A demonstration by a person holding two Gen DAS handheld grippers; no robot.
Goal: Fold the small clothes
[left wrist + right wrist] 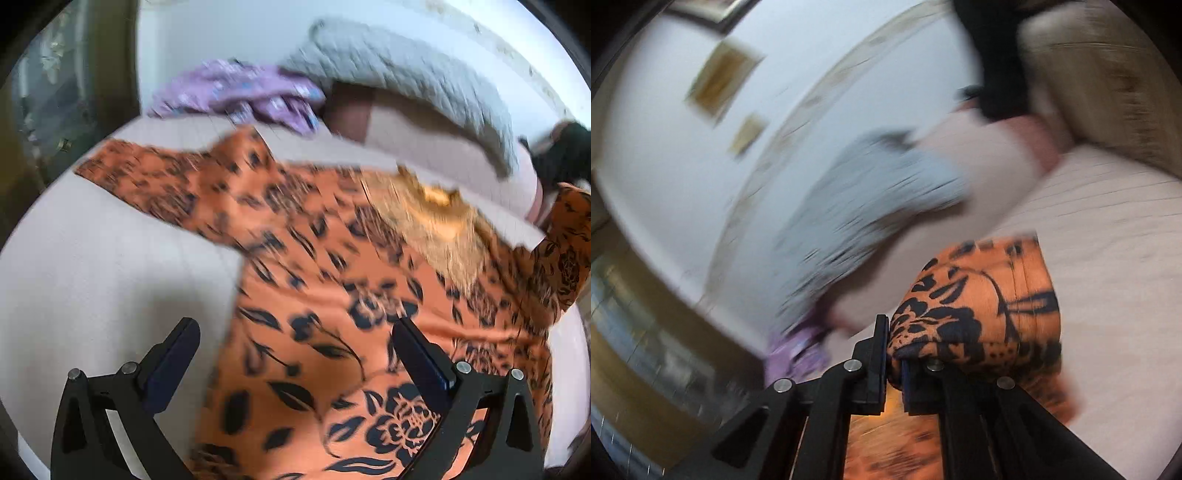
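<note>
Bedsheet (92, 266), pale and bare, filled the left half of the left wrist view and gave the widest free ground; in the right wrist view it lay clear along the right side of the frame. Wall (683, 177), white, took the upper left of that view, with two blurred framed pictures on it.

Orange floral garment (314, 295) lay spread across the sheet from centre to lower right of the left wrist view. One sleeve (147, 177) ran out flat toward the left, its edge straight against the sheet. The far right edge of the garment was lifted off the bed near the right rim of the frame.

Grey quilted blanket (406, 74) lay bunched along the top of the frame, its lower edge just above the garment. Beige cushion (1108, 92) sat at upper right of the right wrist view. Purple cloth (240, 96), crumpled, sat at upper centre, apart from the orange sleeve, with bare sheet between them.

Left gripper (295, 332) hung over the garment's lower part, fingers spread wide, nothing between them.

Right gripper (895, 354) was pinched tight on a fold of the orange garment, which bulged above and to the right of its fingers. Heavy motion blur in this view.
</note>
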